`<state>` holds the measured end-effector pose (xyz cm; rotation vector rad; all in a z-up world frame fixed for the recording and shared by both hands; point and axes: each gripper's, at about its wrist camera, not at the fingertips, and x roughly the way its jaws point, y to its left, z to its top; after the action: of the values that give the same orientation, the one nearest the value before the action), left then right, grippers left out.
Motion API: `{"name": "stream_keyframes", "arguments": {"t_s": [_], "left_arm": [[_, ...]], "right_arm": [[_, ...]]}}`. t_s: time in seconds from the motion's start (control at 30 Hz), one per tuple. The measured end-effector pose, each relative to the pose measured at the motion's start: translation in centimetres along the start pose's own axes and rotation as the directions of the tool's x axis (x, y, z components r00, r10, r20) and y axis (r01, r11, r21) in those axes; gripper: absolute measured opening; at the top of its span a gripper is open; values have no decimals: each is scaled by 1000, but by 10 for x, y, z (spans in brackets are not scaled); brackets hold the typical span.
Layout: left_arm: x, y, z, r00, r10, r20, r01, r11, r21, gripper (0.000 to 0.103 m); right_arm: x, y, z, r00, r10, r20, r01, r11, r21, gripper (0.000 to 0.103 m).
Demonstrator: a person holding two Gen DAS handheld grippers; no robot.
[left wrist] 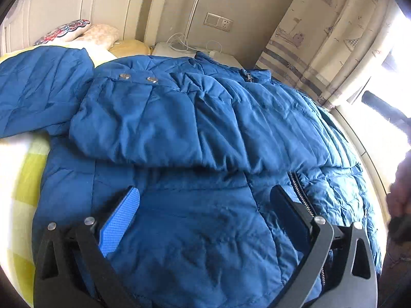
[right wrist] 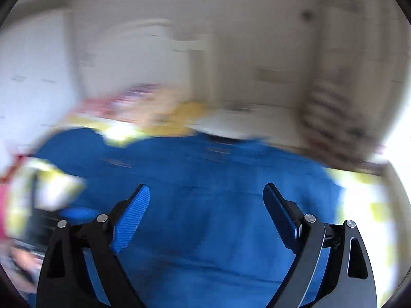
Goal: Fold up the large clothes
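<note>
The left gripper (left wrist: 205, 200) is spread wide over the blue jacket (left wrist: 195, 118), nothing between its pads; contact with the fabric can't be judged. The right gripper (right wrist: 206, 200) also gapes, empty, above the jacket (right wrist: 195, 179) in a motion-blurred view. The jacket lies on the bed (left wrist: 23, 169), one sleeve (left wrist: 159, 128) folded across just ahead of the left gripper.

One blue padded jacket (left wrist: 195, 133), two metal snaps (left wrist: 138, 77) (on it), three pillows (left wrist: 102, 34), one curtain (left wrist: 323, 38).
</note>
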<state>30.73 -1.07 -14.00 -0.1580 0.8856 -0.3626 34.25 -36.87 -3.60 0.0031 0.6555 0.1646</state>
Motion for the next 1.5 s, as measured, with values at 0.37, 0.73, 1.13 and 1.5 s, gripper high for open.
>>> {"name": "stream_keyframes", "arguments": {"t_s": [0.37, 0.73, 1.13, 1.5], "left_arm": [[-34, 90, 16, 984, -91, 151, 147, 899, -413, 99], [-8, 71, 62, 983, 185, 0, -179, 947, -266, 13], [5, 87, 42, 993, 93, 66, -74, 965, -251, 13], [4, 106, 32, 993, -22, 112, 58, 941, -335, 13]], "right_arm": [[72, -112, -66, 967, -150, -206, 180, 975, 133, 82], [67, -88, -86, 983, -66, -170, 104, 968, 228, 83], [42, -107, -86, 993, -87, -84, 111, 934, 338, 81], [53, -67, -68, 987, -100, -126, 112, 989, 92, 77]]}}
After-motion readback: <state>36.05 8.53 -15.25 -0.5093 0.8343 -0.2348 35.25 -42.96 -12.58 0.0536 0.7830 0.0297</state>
